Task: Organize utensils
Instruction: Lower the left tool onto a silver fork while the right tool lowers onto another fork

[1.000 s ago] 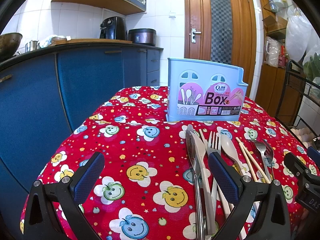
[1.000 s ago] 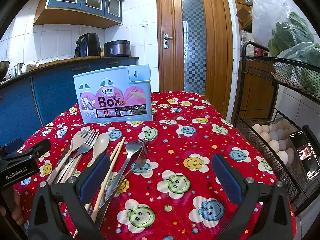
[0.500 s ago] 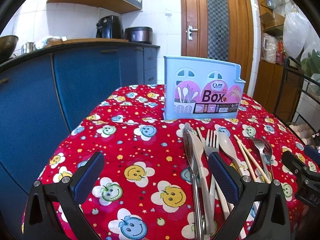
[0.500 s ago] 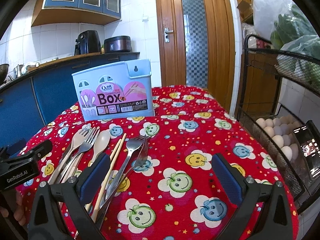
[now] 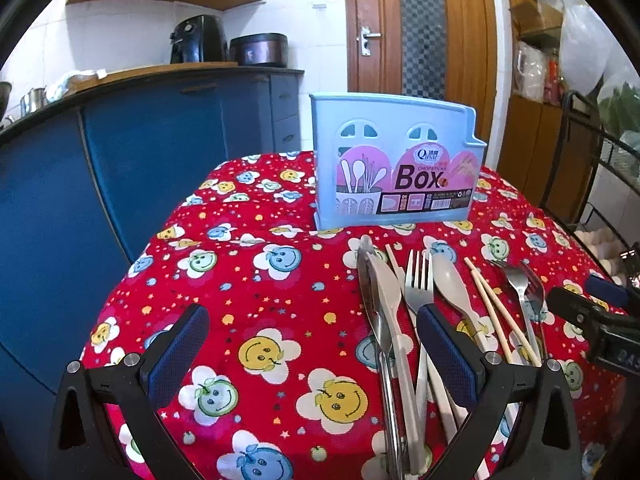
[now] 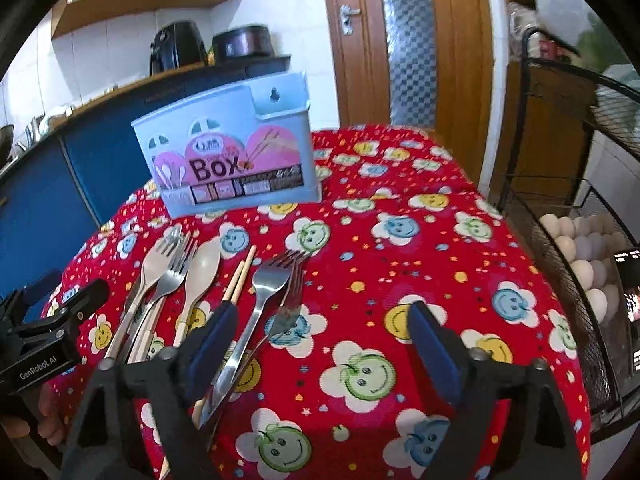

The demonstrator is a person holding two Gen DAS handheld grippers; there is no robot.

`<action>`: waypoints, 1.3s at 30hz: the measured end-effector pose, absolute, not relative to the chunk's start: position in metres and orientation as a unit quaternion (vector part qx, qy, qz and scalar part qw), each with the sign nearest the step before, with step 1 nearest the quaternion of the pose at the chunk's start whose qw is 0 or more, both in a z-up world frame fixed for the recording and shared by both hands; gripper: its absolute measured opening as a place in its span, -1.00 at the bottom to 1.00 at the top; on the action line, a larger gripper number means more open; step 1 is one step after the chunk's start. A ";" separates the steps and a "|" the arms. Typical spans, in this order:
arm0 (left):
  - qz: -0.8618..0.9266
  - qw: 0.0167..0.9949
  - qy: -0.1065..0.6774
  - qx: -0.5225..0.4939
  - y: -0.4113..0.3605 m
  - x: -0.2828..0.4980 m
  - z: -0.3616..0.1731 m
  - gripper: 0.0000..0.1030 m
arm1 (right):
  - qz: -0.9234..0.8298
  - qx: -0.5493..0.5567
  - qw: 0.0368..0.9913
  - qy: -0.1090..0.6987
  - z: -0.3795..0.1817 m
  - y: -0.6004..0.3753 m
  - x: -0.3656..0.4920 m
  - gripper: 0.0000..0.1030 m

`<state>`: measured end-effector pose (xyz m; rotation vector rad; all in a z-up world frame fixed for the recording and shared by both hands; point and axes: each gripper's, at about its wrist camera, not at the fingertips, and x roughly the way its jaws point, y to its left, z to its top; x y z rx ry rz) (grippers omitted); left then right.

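Observation:
A pale blue utensil box (image 5: 394, 164) (image 6: 232, 160) stands upright at the back of the red tablecloth. In front of it lie a metal knife (image 5: 372, 300), a cream knife (image 5: 390, 292), a fork (image 5: 418, 280), a cream spoon (image 5: 448, 280) (image 6: 202, 268), chopsticks (image 5: 492, 300) (image 6: 240, 276) and two metal forks (image 5: 524, 292) (image 6: 272, 280). My left gripper (image 5: 312, 356) hovers open over bare cloth, its right finger above the fork handles. My right gripper (image 6: 322, 340) is above the two metal forks with its jaws closing. The fork handles run just inside its left finger, and the pads are not touching them.
A black wire rack (image 6: 560, 160) holding eggs (image 6: 580, 248) stands close to the table's right edge. Blue cabinets (image 5: 120, 152) run along the left, and a wooden door (image 5: 420, 28) is behind. A hand (image 6: 40, 420) holds the left gripper's body (image 6: 52, 320).
The right gripper has tipped down and shifted over the two metal forks, and its fingers have drawn closer together. The left gripper has hardly moved.

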<state>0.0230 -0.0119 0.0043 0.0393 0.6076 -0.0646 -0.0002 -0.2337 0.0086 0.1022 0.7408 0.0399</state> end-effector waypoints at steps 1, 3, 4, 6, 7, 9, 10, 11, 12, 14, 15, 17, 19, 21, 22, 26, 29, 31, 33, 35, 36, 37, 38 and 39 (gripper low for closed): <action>-0.034 0.953 0.302 0.019 -0.012 0.025 0.004 0.99 | 0.022 0.049 0.927 0.372 0.008 -0.234 0.004 0.49; -0.037 0.951 0.307 0.017 -0.011 0.027 0.004 0.99 | 0.025 0.045 0.920 0.389 0.006 -0.233 0.011 0.34; -0.040 0.950 0.310 0.016 -0.010 0.029 0.003 0.99 | 0.030 0.046 0.915 0.399 0.005 -0.233 0.015 0.23; -0.044 0.948 0.316 0.016 -0.009 0.032 0.003 0.99 | 0.037 0.051 0.907 0.417 0.003 -0.235 0.022 0.11; -0.047 0.946 0.319 0.015 -0.009 0.034 0.003 0.99 | 0.038 0.054 0.902 0.426 0.001 -0.236 0.025 0.04; -0.052 0.945 0.324 0.014 -0.008 0.038 0.004 0.98 | 0.039 0.056 0.896 0.438 -0.002 -0.237 0.031 -0.07; -0.054 0.944 0.326 0.014 -0.008 0.039 0.004 0.95 | 0.039 0.055 0.895 0.441 -0.002 -0.237 0.032 -0.19; -0.056 0.942 0.330 0.014 -0.008 0.042 0.003 0.93 | 0.038 0.053 0.894 0.444 -0.001 -0.239 0.034 -0.34; -0.058 0.941 0.333 0.015 -0.009 0.044 0.003 0.91 | 0.037 0.053 0.893 0.446 -0.002 -0.238 0.036 -0.41; -0.071 0.937 0.341 0.018 -0.012 0.048 0.002 0.87 | 0.043 0.065 0.888 0.454 -0.003 -0.243 0.040 -0.63; -0.073 0.937 0.342 0.019 -0.014 0.049 0.002 0.83 | 0.044 0.069 0.886 0.456 -0.003 -0.244 0.042 -0.67; -0.078 0.935 0.344 0.025 -0.018 0.050 0.002 0.77 | 0.050 0.079 0.884 0.457 -0.002 -0.247 0.044 -0.75; -0.085 0.935 0.342 0.032 -0.023 0.050 0.002 0.69 | 0.054 0.084 0.884 0.457 -0.001 -0.249 0.046 -0.80; -0.093 0.935 0.339 0.040 -0.028 0.049 0.004 0.58 | 0.059 0.085 0.885 0.454 0.000 -0.249 0.047 -0.82; -0.098 0.935 0.338 0.043 -0.031 0.050 0.005 0.49 | 0.061 0.085 0.885 0.453 0.001 -0.249 0.047 -0.83; -0.123 0.929 0.347 0.040 -0.038 0.056 0.006 0.15 | 0.069 0.086 0.888 0.447 0.004 -0.249 0.047 -0.87; -0.136 0.923 0.359 0.034 -0.039 0.062 0.004 -0.16 | 0.074 0.087 0.890 0.442 0.006 -0.251 0.047 -0.89; -0.145 0.918 0.368 0.029 -0.039 0.068 0.002 -0.27 | 0.076 0.090 0.892 0.437 0.007 -0.255 0.047 -0.91; -0.154 0.914 0.376 0.022 -0.039 0.073 0.000 -0.33 | 0.078 0.094 0.893 0.432 0.009 -0.257 0.047 -0.92; -0.161 0.908 0.387 0.014 -0.039 0.079 -0.002 -0.36 | 0.079 0.098 0.896 0.426 0.012 -0.261 0.047 -0.92; -0.162 0.906 0.390 0.010 -0.039 0.080 -0.003 -0.41 | 0.080 0.099 0.897 0.423 0.014 -0.262 0.047 -0.92; -0.164 0.905 0.393 0.007 -0.039 0.082 -0.005 -0.51 | 0.081 0.099 0.898 0.420 0.015 -0.263 0.048 -0.92; -0.165 0.903 0.397 0.003 -0.039 0.085 -0.006 -0.55 | 0.082 0.098 0.900 0.417 0.017 -0.264 0.048 -0.92; -0.168 0.901 0.400 0.000 -0.039 0.086 -0.006 -0.59 | 0.082 0.097 0.901 0.415 0.018 -0.264 0.048 -0.92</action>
